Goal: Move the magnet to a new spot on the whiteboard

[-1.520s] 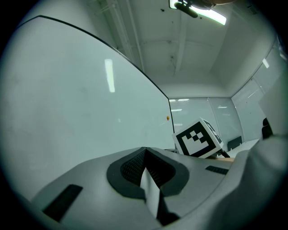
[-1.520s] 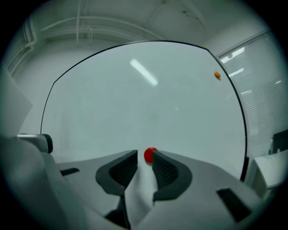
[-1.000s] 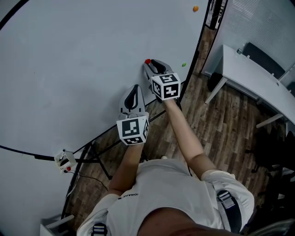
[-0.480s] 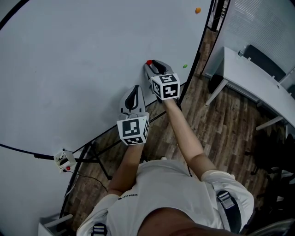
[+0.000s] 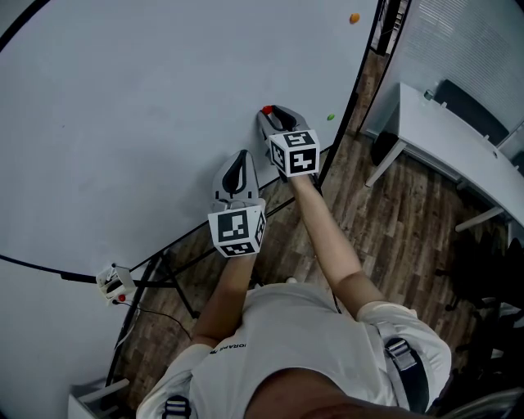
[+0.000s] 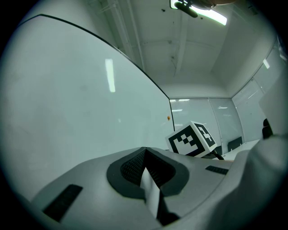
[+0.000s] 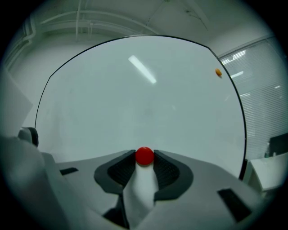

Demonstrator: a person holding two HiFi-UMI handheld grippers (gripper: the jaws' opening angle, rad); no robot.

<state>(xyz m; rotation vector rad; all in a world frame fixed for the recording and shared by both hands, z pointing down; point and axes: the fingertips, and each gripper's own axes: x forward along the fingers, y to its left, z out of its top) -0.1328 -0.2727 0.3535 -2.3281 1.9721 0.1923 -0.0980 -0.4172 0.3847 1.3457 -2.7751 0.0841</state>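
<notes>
Next to nothing has moved since a second ago. Both grippers sit where they were against the board, and the right jaws have eased a shade wider.

Whiteboard (image 5: 123, 123): fills the upper left of the head view. Its black-edged right side runs down past the right gripper.

Left gripper (image 6: 144, 155): held at the board, lower and to the left of the right one. Jaw tips pressed together, nothing between them.

Right gripper (image 5: 268, 114): nose up to the board's lower right area, near the edge. In its own view the tips bracket the magnet (image 7: 144, 156), and I see no gap on either side, so I read it as pinched.

Magnet: red, round button. It has no long axis to call. The round face looks back along the gripper, away from the board. It sits at the very tips of the jaws. I cannot tell whether its back is seated on the surface.

Green dot (image 5: 330, 117): on the board just right of the magnet, apart from it.

Orange dot (image 5: 354, 17): higher up, near the same edge.
</notes>
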